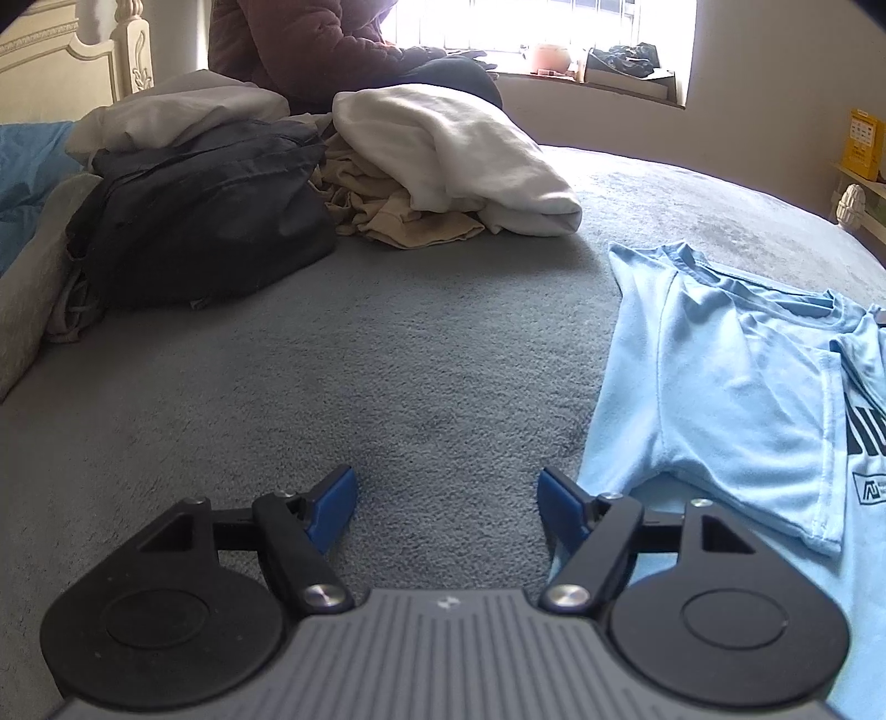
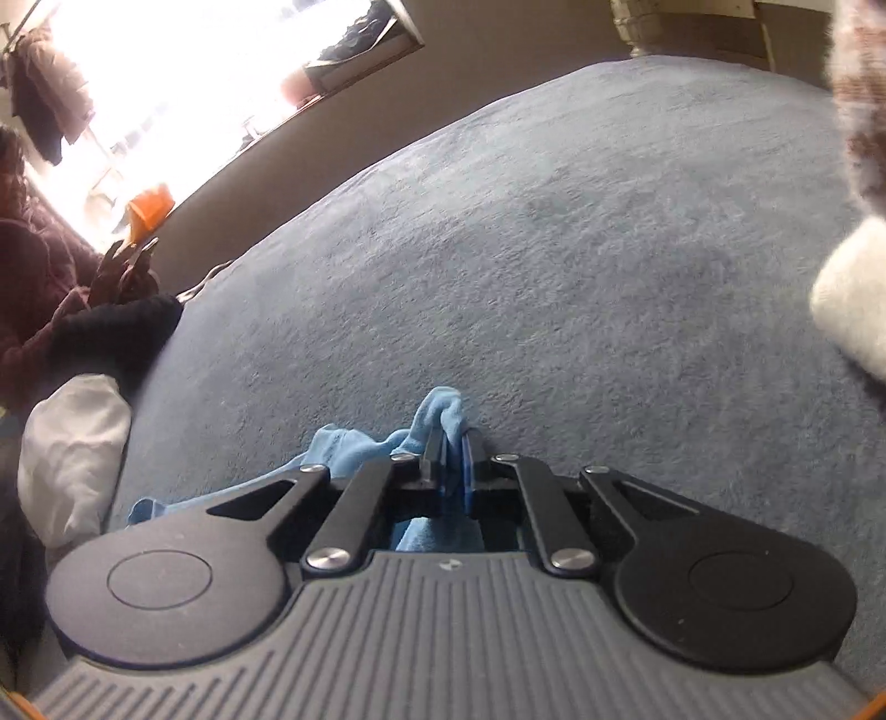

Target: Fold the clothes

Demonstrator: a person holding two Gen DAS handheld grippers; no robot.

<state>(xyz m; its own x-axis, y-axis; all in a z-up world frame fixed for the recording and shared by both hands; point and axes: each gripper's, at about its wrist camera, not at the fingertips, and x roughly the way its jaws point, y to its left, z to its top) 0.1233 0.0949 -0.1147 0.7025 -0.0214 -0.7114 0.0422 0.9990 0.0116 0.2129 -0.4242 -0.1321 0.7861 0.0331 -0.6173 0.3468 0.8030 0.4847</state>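
Observation:
A light blue T-shirt (image 1: pixel 736 382) with a dark print lies flat on the grey bed cover at the right of the left wrist view, one sleeve folded in. My left gripper (image 1: pixel 446 493) is open and empty, low over the bed just left of the shirt's edge. My right gripper (image 2: pixel 451 443) is shut on a bunched fold of the light blue T-shirt (image 2: pixel 437 415), held above the bed cover; cloth trails back under it to the left.
A pile of clothes sits at the far left of the bed: a dark garment (image 1: pixel 205 221), a white one (image 1: pixel 443 149) and a beige one (image 1: pixel 398 216). A person in a maroon jacket (image 1: pixel 299 44) sits behind it by the window. The grey bed cover (image 2: pixel 554 249) stretches ahead.

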